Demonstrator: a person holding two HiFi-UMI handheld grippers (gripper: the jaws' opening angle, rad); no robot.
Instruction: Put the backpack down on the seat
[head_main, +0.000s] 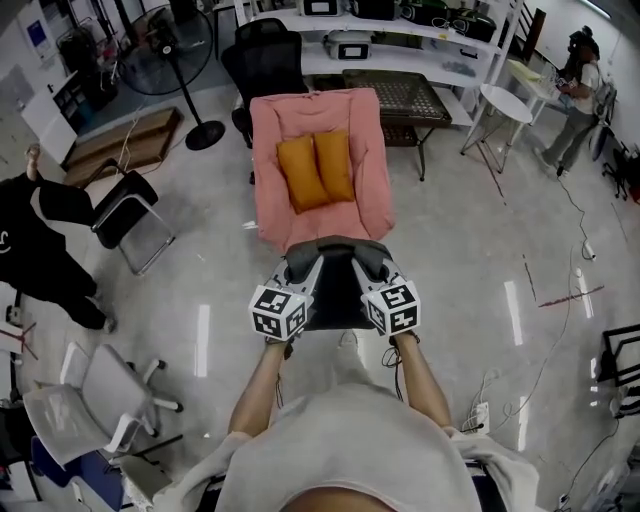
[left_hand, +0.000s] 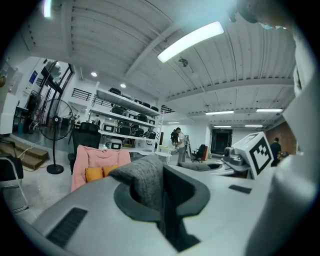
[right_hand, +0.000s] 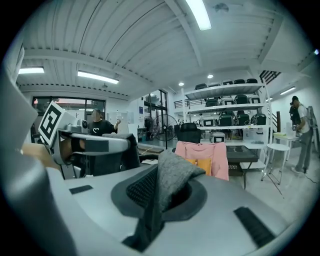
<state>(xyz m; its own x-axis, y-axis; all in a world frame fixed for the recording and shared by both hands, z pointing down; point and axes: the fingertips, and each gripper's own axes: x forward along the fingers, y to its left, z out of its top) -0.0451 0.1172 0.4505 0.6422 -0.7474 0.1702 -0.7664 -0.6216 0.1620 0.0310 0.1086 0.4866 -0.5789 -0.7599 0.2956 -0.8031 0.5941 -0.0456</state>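
Left gripper (head_main: 303, 268), right gripper (head_main: 370, 266): centre frame, jaws each clamped on grey fabric of dark backpack (head_main: 336, 292). Pink seat (head_main: 365, 200), orange cushions (head_main: 315, 170): just above.

Item: a floor fan (head_main: 172, 40) is standing at the back left beside a black office chair (head_main: 262, 62), with a wooden platform (head_main: 125, 140) lying on the floor nearby. White shelving (head_main: 400, 30) is running along the far wall, a dark table (head_main: 397, 98) and a round white side table (head_main: 505, 103) standing before it. At the left, a black folding chair (head_main: 125, 215) and a grey swivel chair (head_main: 105, 385) are standing near a person in black (head_main: 40, 235).
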